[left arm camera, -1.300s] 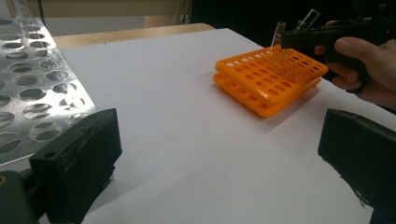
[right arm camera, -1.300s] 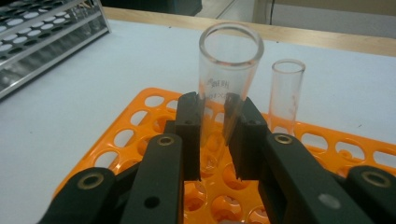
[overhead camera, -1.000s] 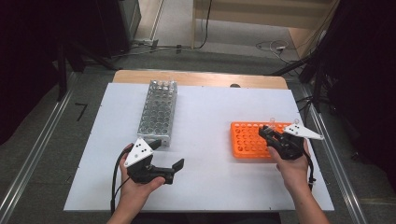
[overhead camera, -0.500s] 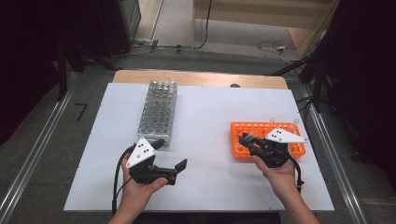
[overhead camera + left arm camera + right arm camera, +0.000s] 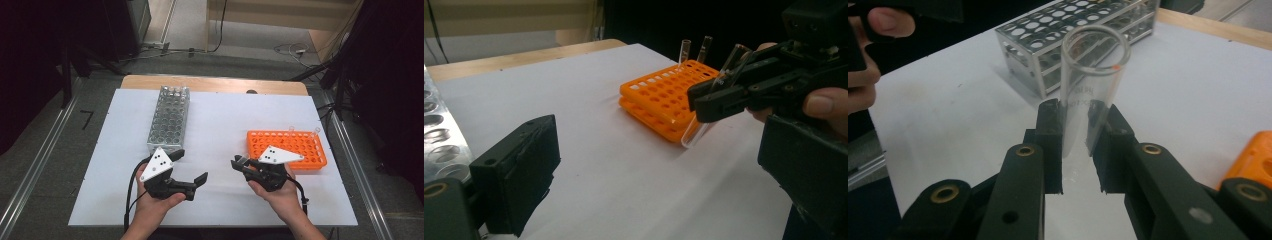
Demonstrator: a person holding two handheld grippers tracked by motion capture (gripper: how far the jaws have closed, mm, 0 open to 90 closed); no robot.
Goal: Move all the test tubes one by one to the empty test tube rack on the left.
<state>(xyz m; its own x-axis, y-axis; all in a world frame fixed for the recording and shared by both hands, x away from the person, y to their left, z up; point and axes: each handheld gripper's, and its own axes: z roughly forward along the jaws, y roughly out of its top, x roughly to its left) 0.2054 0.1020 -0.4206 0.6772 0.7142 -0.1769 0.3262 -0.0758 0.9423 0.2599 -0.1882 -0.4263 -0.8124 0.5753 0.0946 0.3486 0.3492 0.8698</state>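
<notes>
While the left gripper just sits there with its jaws spread wide and nothing between them, the right gripper is the one actually carrying something: a clear glass test tube pinched between its two black pads. From the right gripper view you can look right down on the tube's open rim, and the pads press on its lower half from both sides, so the jaws are drawn in narrow around it.

Taking the orange rack as the reference point: the held tube is off the rack's near left corner, lifted clear of the white tabletop and tilted rather than upright. The left gripper view shows that well: the tube slants with its round bottom low, in front of the rack's edge, and its mouth higher up. Whether the bottom touches the rack, I can't tell from that angle.

Two more empty tubes stand upright in the rack's far right corner holes. The metal rack sits well to the left of the orange one with bare table between them, a few tubes showing at its far end. The left gripper is farther left of the orange rack again, just in front of the metal rack's near end, pointing toward the right gripper.
</notes>
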